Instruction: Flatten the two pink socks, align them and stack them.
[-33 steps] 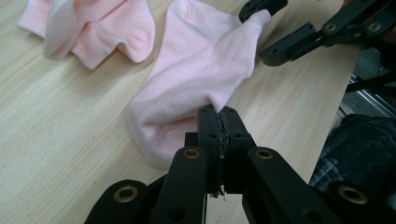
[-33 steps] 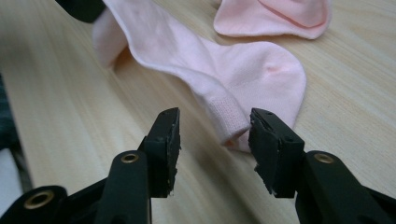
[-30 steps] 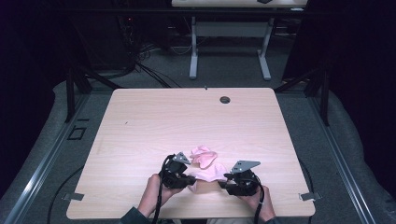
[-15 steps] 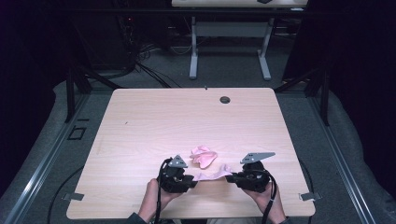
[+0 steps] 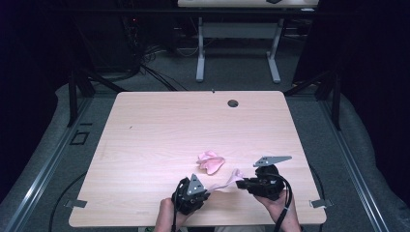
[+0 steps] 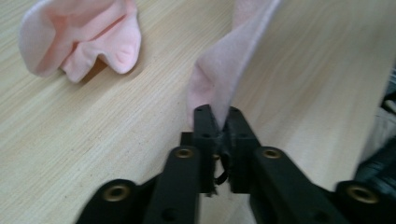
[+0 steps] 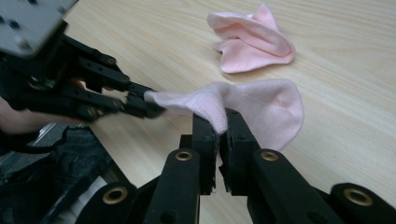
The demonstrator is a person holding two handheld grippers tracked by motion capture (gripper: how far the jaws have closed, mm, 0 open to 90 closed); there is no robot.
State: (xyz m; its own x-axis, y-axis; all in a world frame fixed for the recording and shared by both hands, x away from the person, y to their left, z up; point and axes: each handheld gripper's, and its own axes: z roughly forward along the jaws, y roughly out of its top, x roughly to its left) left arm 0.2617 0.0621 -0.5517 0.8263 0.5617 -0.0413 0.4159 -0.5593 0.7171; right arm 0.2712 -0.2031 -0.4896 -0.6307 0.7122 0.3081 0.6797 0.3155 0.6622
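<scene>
both grippers are now pinching the same pink sock [image 5: 231, 180], one at each end, and it's hanging stretched between them just above the table [image 5: 159, 135] near the front edge. a sec ago the two tools were crowded close over the pink heap w/ the socks bunched together; since then the hands have been spreading apart, the right gripper [image 5: 243, 182] lifting up and out to the right, the left gripper [image 5: 209, 193] sliding a bit along the front. the left jaws have just been closing again after a brief opening, and in the left gripper view they're clamped tight on one end of the sock [image 6: 219, 79]. the right jaws closed a little before that and are holding; in the right gripper view they're biting a fold of the sock [image 7: 252, 105] near its rounded end, w/ the left gripper [image 7: 152, 107] gripping the far tip.

meaning, i'd say: one sock is now separated from the pair and being pulled flat, prob for folding or laying out straight.

the second sock [image 5: 211, 162] is lying crumpled on the table, just behind the stretched one and apart from it, closer to the right gripper than the left, touched by neither tool. it's also showing in the left gripper view [image 6: 79, 39] and right gripper view [image 7: 254, 42].
</scene>
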